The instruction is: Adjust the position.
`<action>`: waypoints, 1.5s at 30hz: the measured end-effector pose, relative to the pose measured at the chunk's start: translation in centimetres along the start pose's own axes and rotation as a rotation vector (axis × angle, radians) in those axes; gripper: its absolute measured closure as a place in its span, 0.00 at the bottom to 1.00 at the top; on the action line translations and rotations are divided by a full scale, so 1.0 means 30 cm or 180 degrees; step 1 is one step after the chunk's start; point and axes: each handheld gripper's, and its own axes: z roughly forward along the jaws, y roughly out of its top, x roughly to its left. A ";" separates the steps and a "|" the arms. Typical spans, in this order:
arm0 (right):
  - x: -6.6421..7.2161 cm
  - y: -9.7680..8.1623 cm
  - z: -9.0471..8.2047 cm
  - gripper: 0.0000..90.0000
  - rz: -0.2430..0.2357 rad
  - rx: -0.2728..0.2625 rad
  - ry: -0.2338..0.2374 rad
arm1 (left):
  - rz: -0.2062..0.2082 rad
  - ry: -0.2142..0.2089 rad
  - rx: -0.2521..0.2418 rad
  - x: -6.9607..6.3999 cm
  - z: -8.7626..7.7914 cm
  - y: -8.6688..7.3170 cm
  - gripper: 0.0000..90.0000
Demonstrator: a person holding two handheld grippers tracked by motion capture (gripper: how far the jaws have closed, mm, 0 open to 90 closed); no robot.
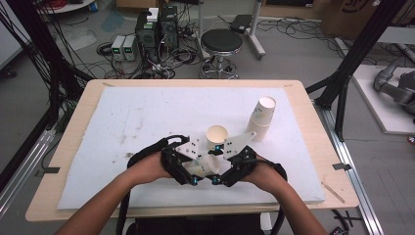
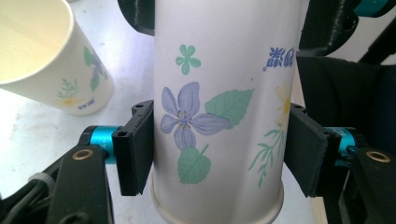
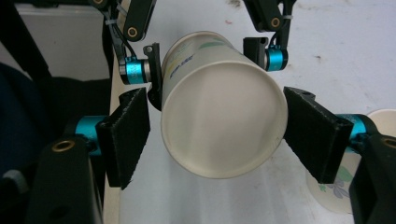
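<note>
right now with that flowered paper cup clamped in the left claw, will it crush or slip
The flowered paper cup looks thin-walled and light, so it probably dents if squeezed harder. The left claw pinches its sides near the rim, and the smooth wall might slip.

Both forearms enter from the bottom of the frame, hands meeting at lower centre. The left tongs (image 1: 195, 180) are clamped shut; the right tongs (image 1: 214, 180) stand partly open, facing them.
</note>
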 end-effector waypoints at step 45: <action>-0.014 -0.159 -0.062 0.41 0.0552 -0.0913 -0.0057 | -0.0863 0.0277 -0.2090 -0.034 -0.039 -0.260 0.20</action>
